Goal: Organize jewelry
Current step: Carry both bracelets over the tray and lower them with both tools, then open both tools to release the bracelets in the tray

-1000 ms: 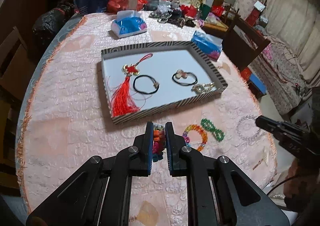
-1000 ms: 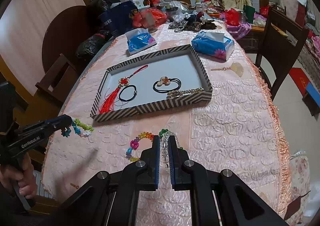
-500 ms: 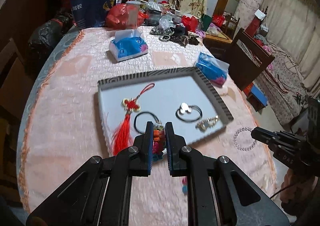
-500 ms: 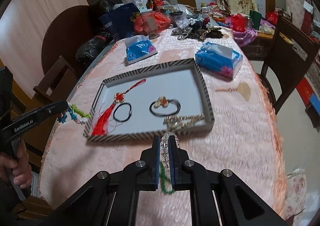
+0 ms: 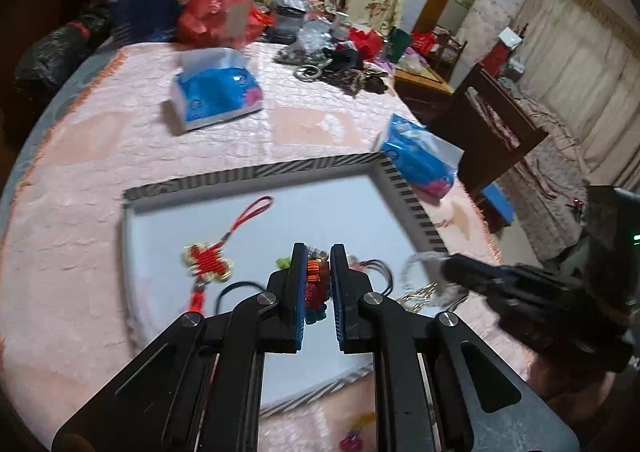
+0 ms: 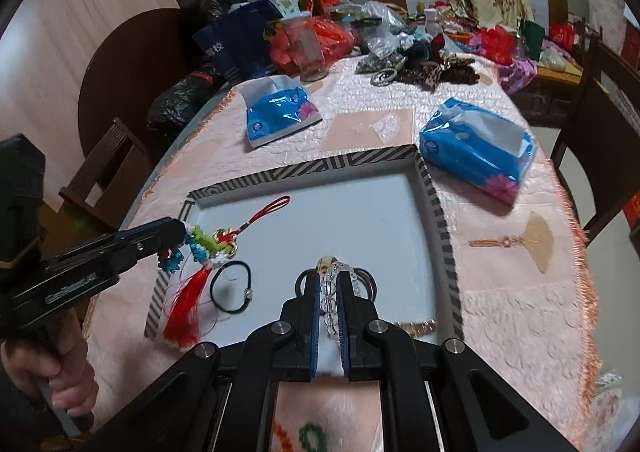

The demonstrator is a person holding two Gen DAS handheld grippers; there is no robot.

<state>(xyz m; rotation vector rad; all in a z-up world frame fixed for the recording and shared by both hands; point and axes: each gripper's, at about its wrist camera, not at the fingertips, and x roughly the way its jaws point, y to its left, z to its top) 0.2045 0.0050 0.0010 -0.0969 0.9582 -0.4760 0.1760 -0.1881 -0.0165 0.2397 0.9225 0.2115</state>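
A striped-rim tray (image 5: 256,174) (image 6: 304,171) with a white floor lies on the pink tablecloth. In it lie a red knot tassel (image 5: 207,262) (image 6: 188,304), a black hair tie (image 6: 231,286), a second hair tie with a charm (image 5: 378,270) and a gold chain (image 6: 416,327). My left gripper (image 5: 318,252) is shut on a multicoloured bead bracelet (image 5: 315,288) (image 6: 196,248) above the tray. My right gripper (image 6: 329,282) is shut on a clear bead bracelet (image 6: 330,292) (image 5: 416,272) above the tray's near right part.
Two blue tissue packs (image 6: 280,111) (image 6: 478,149) lie beyond the tray. Cluttered bags and trinkets (image 6: 400,63) fill the table's far end. A fan charm (image 6: 528,240) lies right of the tray. Bead bracelets (image 6: 312,436) lie in front of the tray. Chairs (image 6: 596,99) stand around.
Both grippers have moved forward from the table's near edge to over the tray, each carrying its bracelet. The remaining bracelets now lie behind and below them.
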